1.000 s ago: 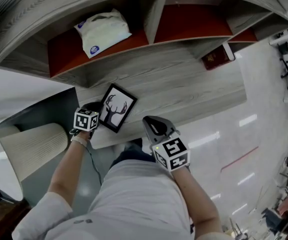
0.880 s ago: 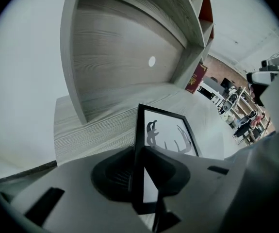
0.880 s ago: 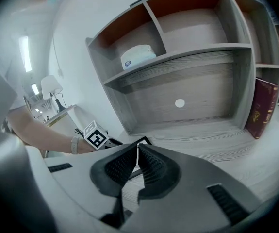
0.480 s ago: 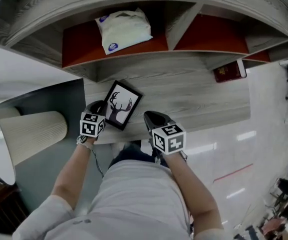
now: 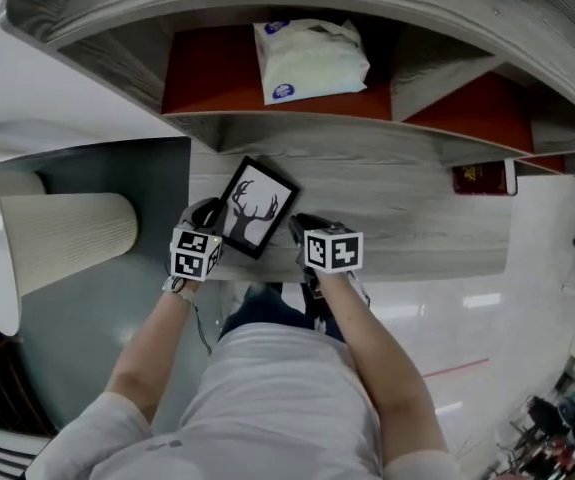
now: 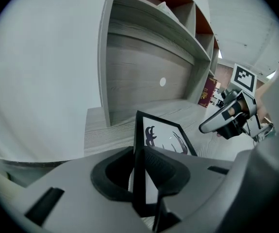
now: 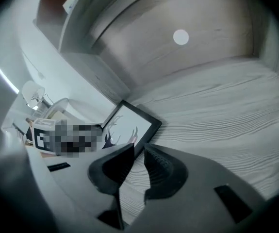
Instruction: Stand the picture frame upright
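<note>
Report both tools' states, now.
Left tool: closed on the picture frame, at its edge.
Right tool: jaws just been opening, slightly apart, nothing between them.

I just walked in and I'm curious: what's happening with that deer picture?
A person at a wooden desk has a hand-held gripper in each hand. The left hand-held gripper is clamped on one edge of the deer picture frame. The right hand-held gripper is right beside the frame's other side. Its jaws have just been opening a little, and nothing is between them. The frame isn't standing upright yet.
</note>
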`<state>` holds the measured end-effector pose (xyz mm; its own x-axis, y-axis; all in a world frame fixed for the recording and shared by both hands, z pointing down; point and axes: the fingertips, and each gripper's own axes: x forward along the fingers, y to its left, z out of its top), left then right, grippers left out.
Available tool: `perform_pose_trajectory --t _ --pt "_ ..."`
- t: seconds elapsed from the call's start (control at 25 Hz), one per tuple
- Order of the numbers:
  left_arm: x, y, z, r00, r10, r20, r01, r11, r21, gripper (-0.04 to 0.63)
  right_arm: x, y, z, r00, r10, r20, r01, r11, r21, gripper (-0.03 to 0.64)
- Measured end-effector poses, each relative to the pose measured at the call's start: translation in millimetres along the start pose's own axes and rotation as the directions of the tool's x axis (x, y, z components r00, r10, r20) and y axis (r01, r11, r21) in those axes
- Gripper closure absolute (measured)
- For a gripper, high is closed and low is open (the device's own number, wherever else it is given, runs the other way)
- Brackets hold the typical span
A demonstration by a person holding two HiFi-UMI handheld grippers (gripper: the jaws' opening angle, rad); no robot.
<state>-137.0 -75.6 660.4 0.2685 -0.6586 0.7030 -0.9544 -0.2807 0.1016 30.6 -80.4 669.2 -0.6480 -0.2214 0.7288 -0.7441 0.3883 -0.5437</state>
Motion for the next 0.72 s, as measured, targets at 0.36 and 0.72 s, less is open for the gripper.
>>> perform_pose_trajectory --t 0.36,0.72 --pt "-5.3 -0.9 0.2 0.999 0.025 0.036 -0.023 0.999 -0.047 0.517 39.4 -2.7 -6.4 0.997 0.03 -0.068 -0.018 0.987 0.161 0.434" --pt "-7.3 -5.4 -6.0 0.999 0.021 0.047 -0.016 0.995 -0.1 0.517 48.2 -3.3 -3.5 0.997 0.013 -0.08 0.0 0.987 0.162 0.46"
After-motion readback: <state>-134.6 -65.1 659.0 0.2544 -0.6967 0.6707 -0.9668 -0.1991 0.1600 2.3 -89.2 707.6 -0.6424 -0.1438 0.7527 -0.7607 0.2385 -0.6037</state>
